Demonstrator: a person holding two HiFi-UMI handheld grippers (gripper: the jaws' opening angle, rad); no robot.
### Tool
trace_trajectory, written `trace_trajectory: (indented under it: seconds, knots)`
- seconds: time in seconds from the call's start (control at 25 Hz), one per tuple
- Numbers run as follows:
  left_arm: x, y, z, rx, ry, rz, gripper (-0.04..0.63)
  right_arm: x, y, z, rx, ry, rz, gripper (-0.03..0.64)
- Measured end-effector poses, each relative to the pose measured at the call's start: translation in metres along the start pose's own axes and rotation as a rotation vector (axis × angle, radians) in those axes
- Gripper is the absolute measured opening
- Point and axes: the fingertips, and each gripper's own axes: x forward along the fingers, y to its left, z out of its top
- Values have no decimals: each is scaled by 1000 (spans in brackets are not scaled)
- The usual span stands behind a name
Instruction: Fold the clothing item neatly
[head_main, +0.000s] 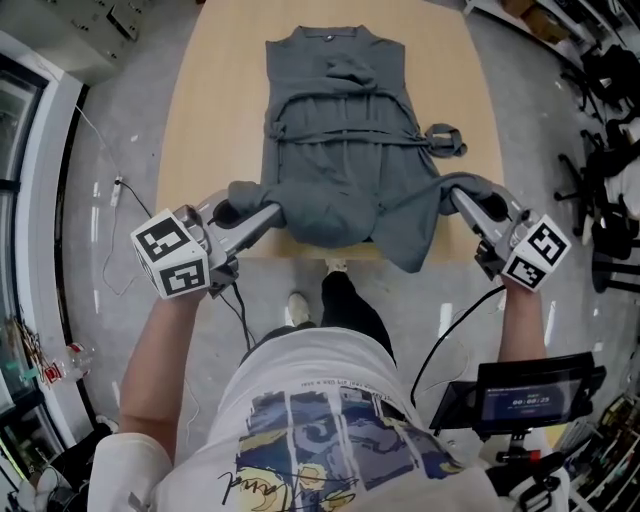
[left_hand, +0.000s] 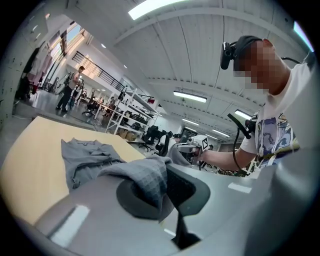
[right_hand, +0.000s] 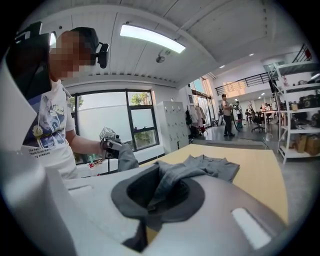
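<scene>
Two bottom corners of the dress (head_main: 335, 150) are pinched tight, left claw (head_main: 272, 211) at 8 o'clock, right claw (head_main: 457, 197) at 4. The hem's up off the worktop (head_main: 210, 120) and the top lies flat at 12.

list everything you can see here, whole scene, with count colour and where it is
garment: one, grey, lying on the table, near hem lifted at both corners
table: one, light wood, in front of the person
screen on a stand: one, black, lower right beside the person
office chairs: several, black, on the floor right of the table
lockers: one bank, white, beside the window in the right gripper view
left gripper: one, grey with a black-and-white marker cube, shut on the garment's near left corner
right gripper: one, same colours, shut on the near right corner
person's shirt: one, white with a print
</scene>
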Motion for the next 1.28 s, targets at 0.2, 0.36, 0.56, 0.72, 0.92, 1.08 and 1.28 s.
trace_trajectory:
  seconds: [0.2, 0.36, 0.56, 0.72, 0.92, 1.08, 1.28]
  knots:
    - [12, 29, 22, 16, 0, 35, 20, 23, -38, 21, -29, -9, 50, 11]
    - [24, 60, 35, 27, -5, 72, 20, 39, -71, 29, -37, -13, 69, 11]
    - [49, 123, 41, 3, 8, 116, 20, 78, -130, 27, -35, 14, 100, 11]
    - [54, 142, 51, 18, 8, 137, 20, 95, -149, 32, -53, 21, 116, 11]
    - [59, 146, 67, 59, 20, 139, 20, 103, -157, 44, -83, 19, 121, 11]
    - [63, 151, 81, 90, 30, 150, 20, 107, -166, 56, -99, 7, 117, 11]
    - [71, 163, 102, 116, 15, 172, 20, 114, -183, 67, -108, -6, 109, 11]
